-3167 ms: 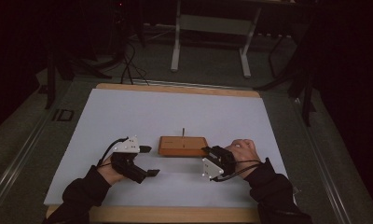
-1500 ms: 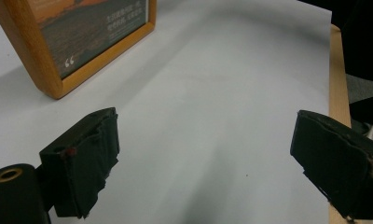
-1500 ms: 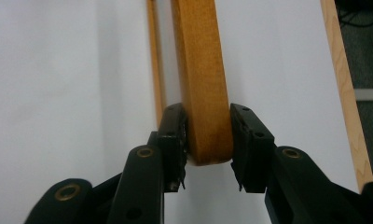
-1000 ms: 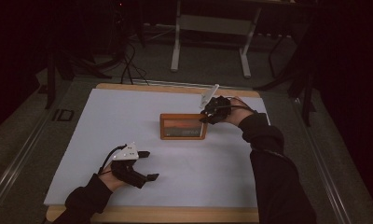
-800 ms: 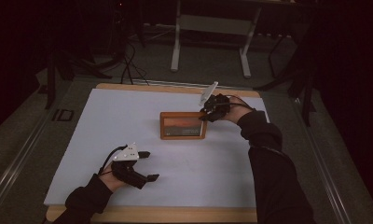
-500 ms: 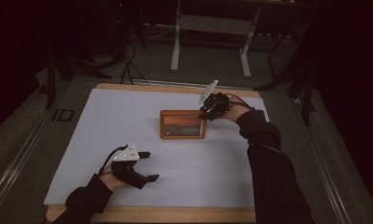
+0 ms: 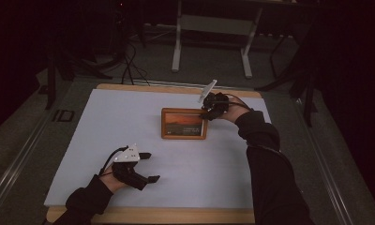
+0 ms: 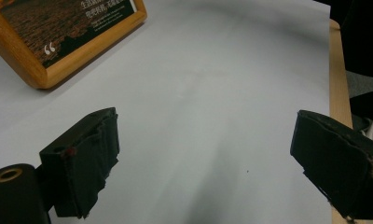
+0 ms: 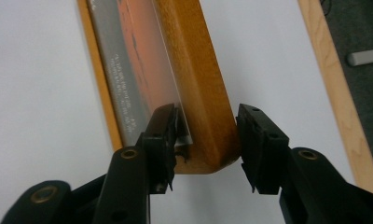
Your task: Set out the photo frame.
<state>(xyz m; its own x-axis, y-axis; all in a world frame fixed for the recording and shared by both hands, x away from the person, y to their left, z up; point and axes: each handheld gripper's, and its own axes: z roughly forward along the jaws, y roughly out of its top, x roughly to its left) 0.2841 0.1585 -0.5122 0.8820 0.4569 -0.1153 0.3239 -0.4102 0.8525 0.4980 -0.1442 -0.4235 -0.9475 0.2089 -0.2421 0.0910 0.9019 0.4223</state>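
High view: a wooden picture frame (image 7: 184, 123) stands near the middle of the white table (image 7: 106, 117), a little toward its far edge. The right gripper (image 7: 209, 110) is at the frame's upper right corner, about two o'clock from it; the left gripper (image 7: 143, 166) rests near the table's seven o'clock.

Left gripper view: its jaws stand wide apart over bare table, holding nothing; the picture frame (image 8: 58, 44) sits at eleven o'clock.

Right gripper view: the right gripper (image 9: 205, 135) straddles the corner of the picture frame (image 9: 194, 84). Its jaws have just been opening, and a gap shows at the right pad, so the grip looks released. The step in hand seems to be letting go after standing the frame up; next calls for backing straight off without nudging it.
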